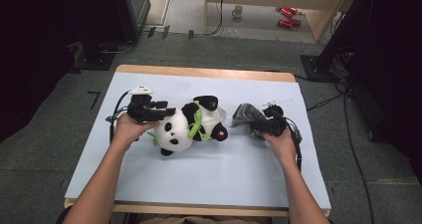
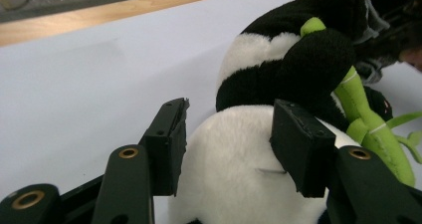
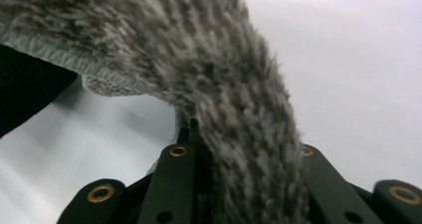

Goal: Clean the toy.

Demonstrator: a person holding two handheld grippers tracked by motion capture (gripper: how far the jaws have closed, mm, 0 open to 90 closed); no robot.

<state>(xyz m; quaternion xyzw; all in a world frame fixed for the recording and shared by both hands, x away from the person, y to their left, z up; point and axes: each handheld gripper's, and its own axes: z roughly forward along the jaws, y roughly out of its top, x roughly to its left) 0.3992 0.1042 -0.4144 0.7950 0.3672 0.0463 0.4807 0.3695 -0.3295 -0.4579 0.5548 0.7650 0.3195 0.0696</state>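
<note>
1. Two forearms nearest, each hand gripping one gripper.
2. Left gripper [image 2: 226, 147]: fingers [image 2: 169, 144] apart, astride white head of one plush panda [image 1: 191, 124], not squeezing.
3. Right gripper [image 3: 234, 149]: fingers clamped on one grey fuzzy cloth [image 3: 199, 50].
4. Panda lying mid-worktop [image 1: 209, 176]; cloth just beside its feet.

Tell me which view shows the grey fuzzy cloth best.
The high view: the grey fuzzy cloth lies whole on the white table cover, beside the panda. The right gripper view gives only a close, blurry fold pinched in its jaws; the left gripper view gives a far sliver.
</note>
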